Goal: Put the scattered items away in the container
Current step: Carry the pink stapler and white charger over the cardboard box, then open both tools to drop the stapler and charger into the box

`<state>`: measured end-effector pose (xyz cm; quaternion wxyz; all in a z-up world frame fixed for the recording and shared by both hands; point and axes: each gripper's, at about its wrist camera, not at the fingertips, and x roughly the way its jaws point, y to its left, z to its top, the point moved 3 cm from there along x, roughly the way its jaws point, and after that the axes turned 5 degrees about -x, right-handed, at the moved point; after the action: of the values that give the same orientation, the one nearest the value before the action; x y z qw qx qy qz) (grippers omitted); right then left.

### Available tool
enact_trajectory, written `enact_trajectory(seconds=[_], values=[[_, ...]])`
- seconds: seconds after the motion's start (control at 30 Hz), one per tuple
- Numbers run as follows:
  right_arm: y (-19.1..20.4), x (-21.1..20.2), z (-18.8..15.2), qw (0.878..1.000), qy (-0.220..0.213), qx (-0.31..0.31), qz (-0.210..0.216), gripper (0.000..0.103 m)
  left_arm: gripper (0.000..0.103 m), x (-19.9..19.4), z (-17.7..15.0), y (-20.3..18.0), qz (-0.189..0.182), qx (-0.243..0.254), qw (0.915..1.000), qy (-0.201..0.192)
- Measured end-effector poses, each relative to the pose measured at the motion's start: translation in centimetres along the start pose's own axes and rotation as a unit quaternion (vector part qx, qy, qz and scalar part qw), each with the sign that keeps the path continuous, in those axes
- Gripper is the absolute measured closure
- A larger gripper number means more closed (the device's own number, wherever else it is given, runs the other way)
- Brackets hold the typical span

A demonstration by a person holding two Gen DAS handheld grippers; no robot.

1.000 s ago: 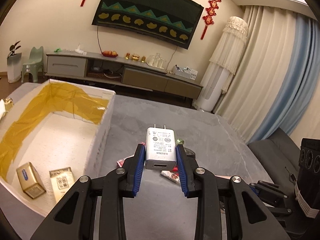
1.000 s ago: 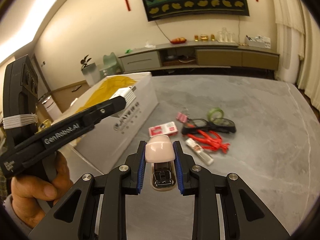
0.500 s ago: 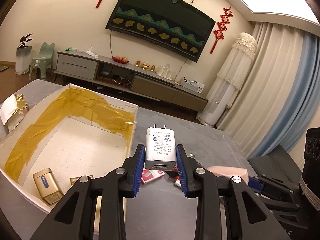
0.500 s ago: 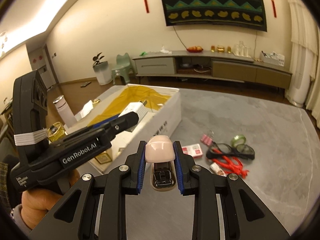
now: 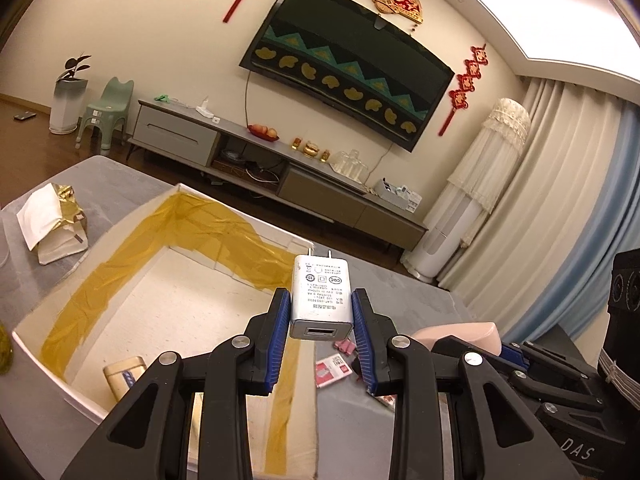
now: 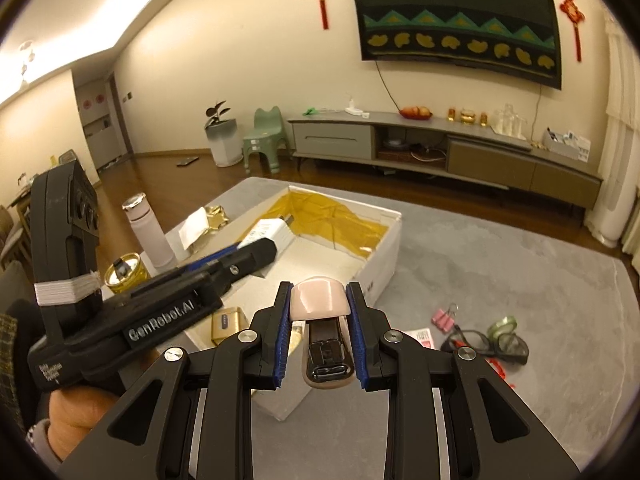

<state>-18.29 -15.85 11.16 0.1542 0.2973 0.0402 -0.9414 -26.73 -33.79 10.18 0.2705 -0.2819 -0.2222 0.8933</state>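
Left gripper (image 5: 322,320): I have it clamped on a white charger (image 5: 321,298), prongs pointing away from me, USB port toward the camera. Blue pads (image 5: 280,336) press both its sides.
Right gripper (image 6: 320,320): I have it closed on a pink stapler (image 6: 318,300), rounded pink end forward, dark metal underside toward the lens.
Left gripper from the right wrist: it (image 6: 256,250) sits left of and ahead of my right gripper, out over the box, with the charger (image 6: 270,234) in its tip. A hand (image 6: 76,414) grips its handle at lower left.
Box (image 5: 240,250): white, open-topped, yellow tape along its inner walls. It lies below and left of my left gripper; its right wall passes under the jaws.
In the box: a gold tin (image 5: 122,374) near the closest wall, seen below-left of the left gripper.
Tabletop (image 6: 500,264): grey. To the right of my right gripper, outside the box, still scattered: a pink binder clip (image 6: 444,318), a red-and-white card pack (image 6: 422,336), dark goggles (image 6: 480,342), a green tape roll (image 6: 502,326), and something red (image 6: 498,368) that I cannot make out.
Left of the box: a crumpled gold-and-white bag (image 5: 52,222), a gold can (image 6: 122,278), a white flask (image 6: 146,230).
Far: a TV cabinet (image 6: 440,146) along the wall, a covered screen (image 6: 456,20) above it.
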Motion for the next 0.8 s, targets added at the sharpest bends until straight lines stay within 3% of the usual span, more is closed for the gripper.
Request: enact_trajectory(seconds=[0.47, 0.8], values=[[2.2, 1.8, 3.3, 1.0, 0.001, -0.014, 0.022, 0.076, 0.07, 0.4, 2.9, 3.2, 0.019, -0.021, 0.9996, 0.008], [1.1, 6.2, 5.8, 0.996, 0.05, 0.022, 0.072, 0.076, 0.07, 3.9, 6.2, 3.6, 0.042, -0.014, 0.9985, 0.033]])
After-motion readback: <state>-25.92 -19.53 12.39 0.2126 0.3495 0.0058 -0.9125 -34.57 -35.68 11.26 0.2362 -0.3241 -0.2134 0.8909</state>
